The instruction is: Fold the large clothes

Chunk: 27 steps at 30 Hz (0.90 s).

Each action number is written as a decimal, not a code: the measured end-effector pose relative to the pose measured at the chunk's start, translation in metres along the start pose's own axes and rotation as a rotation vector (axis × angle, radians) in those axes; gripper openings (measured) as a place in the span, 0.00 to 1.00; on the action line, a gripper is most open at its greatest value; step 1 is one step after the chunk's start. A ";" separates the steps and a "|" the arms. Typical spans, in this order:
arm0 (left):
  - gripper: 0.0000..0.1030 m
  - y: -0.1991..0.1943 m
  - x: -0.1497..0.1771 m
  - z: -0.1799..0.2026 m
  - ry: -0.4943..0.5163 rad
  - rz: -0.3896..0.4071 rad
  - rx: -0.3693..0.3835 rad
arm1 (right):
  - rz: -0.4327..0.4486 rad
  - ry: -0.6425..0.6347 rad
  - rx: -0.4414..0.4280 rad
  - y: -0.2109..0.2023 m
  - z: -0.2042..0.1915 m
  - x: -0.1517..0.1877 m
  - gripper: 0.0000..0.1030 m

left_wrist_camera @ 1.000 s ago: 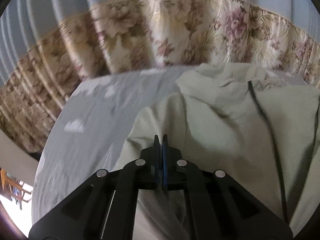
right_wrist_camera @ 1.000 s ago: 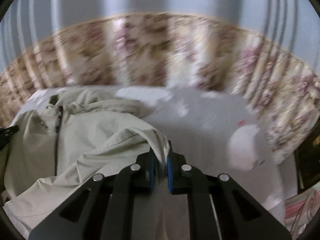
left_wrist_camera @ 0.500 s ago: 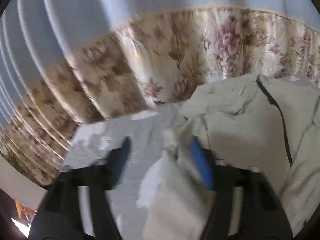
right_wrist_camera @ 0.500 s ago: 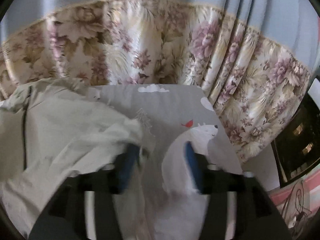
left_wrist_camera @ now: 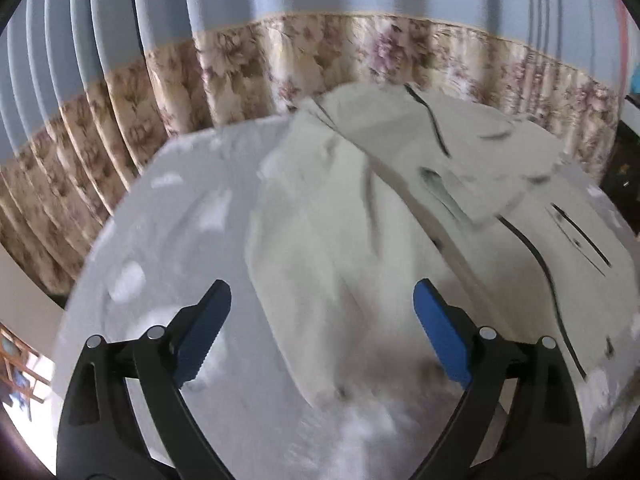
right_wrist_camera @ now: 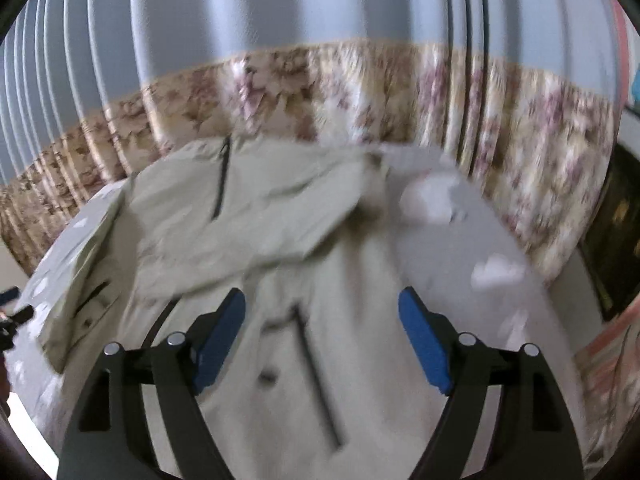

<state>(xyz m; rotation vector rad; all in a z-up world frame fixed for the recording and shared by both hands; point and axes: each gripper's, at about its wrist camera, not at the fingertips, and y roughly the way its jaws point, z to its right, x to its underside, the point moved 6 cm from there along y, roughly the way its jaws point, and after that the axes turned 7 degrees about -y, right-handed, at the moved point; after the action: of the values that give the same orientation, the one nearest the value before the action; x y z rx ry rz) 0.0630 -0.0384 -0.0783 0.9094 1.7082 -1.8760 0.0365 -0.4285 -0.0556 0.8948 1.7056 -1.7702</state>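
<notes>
A pale beige zip jacket with black zippers lies spread on a grey printed bed sheet. Its sleeves are folded in across the body. It also shows in the right wrist view. My left gripper is open and empty, held above the jacket's left side. My right gripper is open and empty, held above the jacket's lower front. Both views are motion blurred.
A blue curtain with a floral beige border hangs behind the bed; it also shows in the right wrist view. The sheet has white cloud and bear prints. Dark furniture stands at the right.
Both grippers were shut on jacket fabric a second ago; both have opened and let go, then pulled back. The sleeves now lie folded over the jacket body.
</notes>
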 end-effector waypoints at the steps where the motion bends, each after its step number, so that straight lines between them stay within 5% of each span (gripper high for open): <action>1: 0.89 -0.001 0.010 0.005 0.003 -0.004 0.008 | -0.010 0.002 -0.013 0.000 -0.005 0.008 0.77; 6: 0.88 0.018 0.029 0.021 0.045 -0.019 0.008 | -0.059 -0.009 -0.067 0.000 -0.034 0.035 0.77; 8: 0.64 0.031 0.030 0.020 0.024 -0.038 0.029 | -0.058 -0.013 -0.061 -0.002 -0.039 0.039 0.78; 9: 0.43 0.035 0.030 0.019 0.013 -0.054 0.042 | -0.065 -0.011 -0.069 -0.001 -0.040 0.041 0.78; 12: 0.22 0.040 0.016 0.010 0.029 -0.027 -0.013 | -0.072 -0.029 -0.071 -0.003 -0.047 0.041 0.78; 17: 0.19 0.034 -0.022 -0.055 -0.025 0.032 -0.201 | -0.065 -0.025 -0.072 0.000 -0.042 0.031 0.78; 18: 0.19 0.035 -0.026 -0.069 -0.035 0.033 -0.239 | -0.064 -0.024 -0.073 0.001 -0.043 0.030 0.78; 21: 0.42 0.053 -0.028 -0.112 -0.021 -0.045 -0.381 | -0.070 -0.029 -0.083 0.008 -0.042 0.023 0.78; 24: 0.86 0.038 -0.031 -0.123 -0.085 -0.003 -0.382 | -0.053 -0.038 -0.088 0.011 -0.044 0.013 0.82; 27: 0.94 0.014 -0.044 -0.099 -0.107 0.066 -0.311 | -0.046 -0.036 -0.090 0.018 -0.045 0.004 0.82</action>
<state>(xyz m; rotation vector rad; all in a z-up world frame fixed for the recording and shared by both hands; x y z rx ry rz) 0.1206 0.0527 -0.0584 0.7195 1.8151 -1.5307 0.0524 -0.3848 -0.0700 0.7870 1.7810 -1.7139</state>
